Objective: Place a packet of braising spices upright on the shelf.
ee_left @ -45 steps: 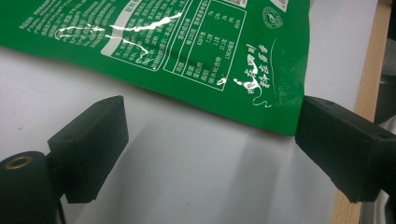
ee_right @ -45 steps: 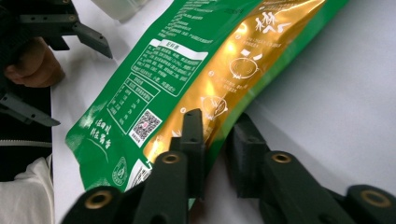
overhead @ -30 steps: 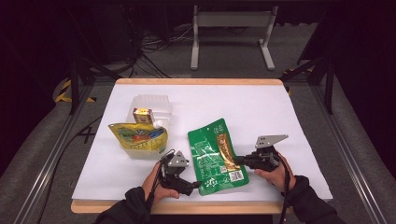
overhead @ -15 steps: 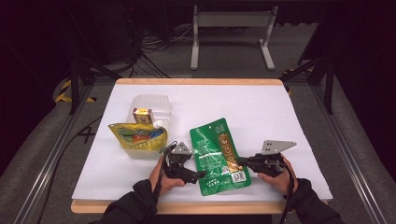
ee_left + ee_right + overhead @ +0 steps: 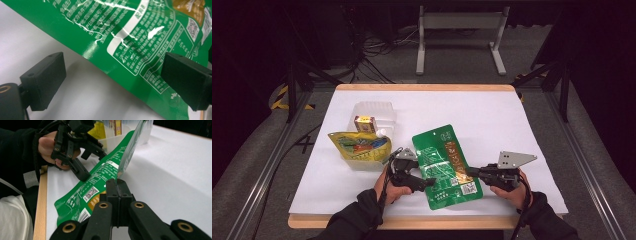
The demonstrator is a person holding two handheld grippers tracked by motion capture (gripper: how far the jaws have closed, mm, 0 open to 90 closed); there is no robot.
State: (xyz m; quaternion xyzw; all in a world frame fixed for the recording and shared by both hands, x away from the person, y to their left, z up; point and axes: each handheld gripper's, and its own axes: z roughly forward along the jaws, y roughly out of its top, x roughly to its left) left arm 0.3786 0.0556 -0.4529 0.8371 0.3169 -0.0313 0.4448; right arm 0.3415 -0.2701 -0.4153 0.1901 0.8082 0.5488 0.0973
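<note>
Flat glossy green foil pouch (image 5: 447,167) at 6 o'clock on white table sheet (image 5: 522,130). Right gripper (image 5: 117,185) clamped on pouch's 3 o'clock edge, lifting it. Left gripper (image 5: 112,82) jaws apart, straddling 9 o'clock edge. Risk: slick foil slipping from thin edge pinch; left closing on air; yellow spouted pouch (image 5: 359,146) at 10 o'clock nudged.

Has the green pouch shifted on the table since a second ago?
Yes. The green pouch has swung: its top edge now lies nearer the clear container, while the right hand-held gripper pinches its edge.
</note>
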